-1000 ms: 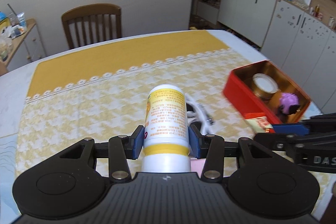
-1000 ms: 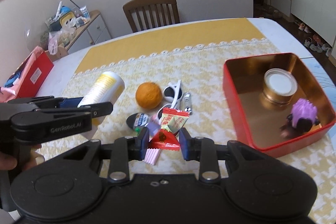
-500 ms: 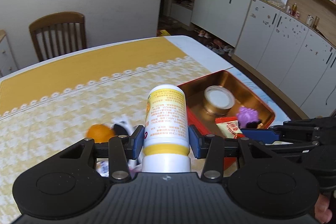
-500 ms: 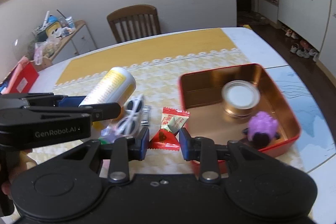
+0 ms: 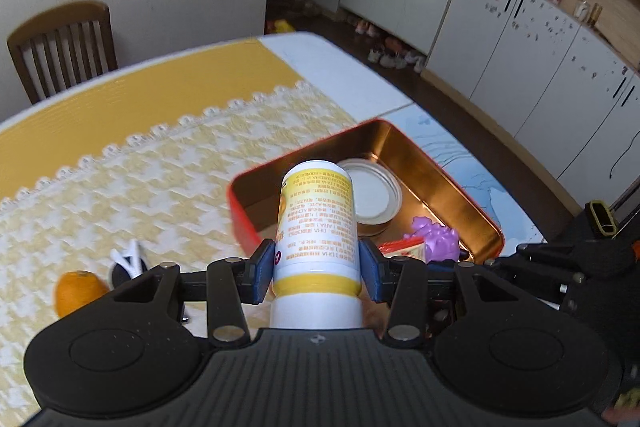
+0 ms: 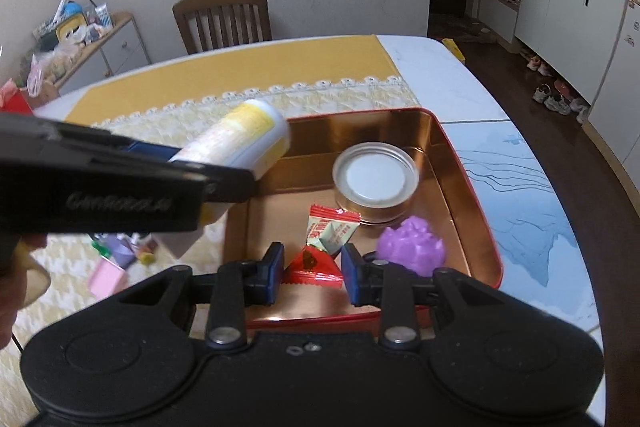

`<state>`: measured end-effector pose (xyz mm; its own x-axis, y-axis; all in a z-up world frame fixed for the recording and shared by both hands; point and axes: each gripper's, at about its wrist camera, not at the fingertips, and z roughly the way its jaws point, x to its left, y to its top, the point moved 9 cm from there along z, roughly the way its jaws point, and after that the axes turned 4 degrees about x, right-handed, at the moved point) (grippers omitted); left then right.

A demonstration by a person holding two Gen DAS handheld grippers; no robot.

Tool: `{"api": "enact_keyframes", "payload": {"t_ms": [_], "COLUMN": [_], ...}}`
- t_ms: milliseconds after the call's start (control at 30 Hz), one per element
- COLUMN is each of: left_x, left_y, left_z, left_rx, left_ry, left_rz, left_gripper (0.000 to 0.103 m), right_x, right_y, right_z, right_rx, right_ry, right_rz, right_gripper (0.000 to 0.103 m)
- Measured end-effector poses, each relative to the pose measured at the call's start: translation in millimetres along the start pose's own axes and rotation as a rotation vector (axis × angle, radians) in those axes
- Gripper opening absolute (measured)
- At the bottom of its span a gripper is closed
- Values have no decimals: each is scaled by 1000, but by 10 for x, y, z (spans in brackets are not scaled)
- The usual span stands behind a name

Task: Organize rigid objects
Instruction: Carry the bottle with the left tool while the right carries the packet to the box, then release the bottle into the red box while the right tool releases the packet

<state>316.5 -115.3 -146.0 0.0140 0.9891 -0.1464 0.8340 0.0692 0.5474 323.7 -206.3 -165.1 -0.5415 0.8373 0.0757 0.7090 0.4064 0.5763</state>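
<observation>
My left gripper (image 5: 316, 269) is shut on a white and yellow bottle (image 5: 318, 223), held over the near left edge of the red tin box (image 5: 452, 179). From the right wrist view the same bottle (image 6: 244, 143) pokes out over the box's left wall (image 6: 236, 227). My right gripper (image 6: 312, 271) is shut on a red and pale green snack packet (image 6: 320, 247) above the box floor. Inside the box sit a gold tin with a white lid (image 6: 376, 183) and a purple spiky toy (image 6: 412, 245).
An orange (image 5: 78, 291) and white sunglasses (image 5: 128, 261) lie on the yellow tablecloth left of the box. Small items, one a pink block (image 6: 108, 275), lie by the box's near left corner. A wooden chair (image 6: 222, 19) stands behind the table; white cabinets (image 5: 500, 39) line the right.
Both grippers have travelled right across the table with their loads. The bottle and the packet now hang over the red box, which was off to the right before.
</observation>
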Motion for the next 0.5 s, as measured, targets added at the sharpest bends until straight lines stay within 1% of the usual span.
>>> {"api": "enact_keyframes", "payload": {"t_ms": [100, 333, 433, 500], "left_x": [-35, -53, -77, -98], "left_y": [28, 64, 92, 97], "left_z": [172, 433, 524, 588], "left_rx": [28, 57, 67, 93], "left_ry": [25, 114, 123, 119], "left_rz": [-13, -42, -46, -57], "left_gripper": [44, 44, 44, 44], "right_x": [-45, -56, -81, -104], "right_y": [-32, -87, -95, -94], "right_z": [85, 197, 258, 296], "right_rx": [22, 56, 75, 81], "right_ry": [-10, 24, 41, 40], "right_rz": [-37, -93, -104, -111], "right_gripper": [30, 30, 30, 30]}}
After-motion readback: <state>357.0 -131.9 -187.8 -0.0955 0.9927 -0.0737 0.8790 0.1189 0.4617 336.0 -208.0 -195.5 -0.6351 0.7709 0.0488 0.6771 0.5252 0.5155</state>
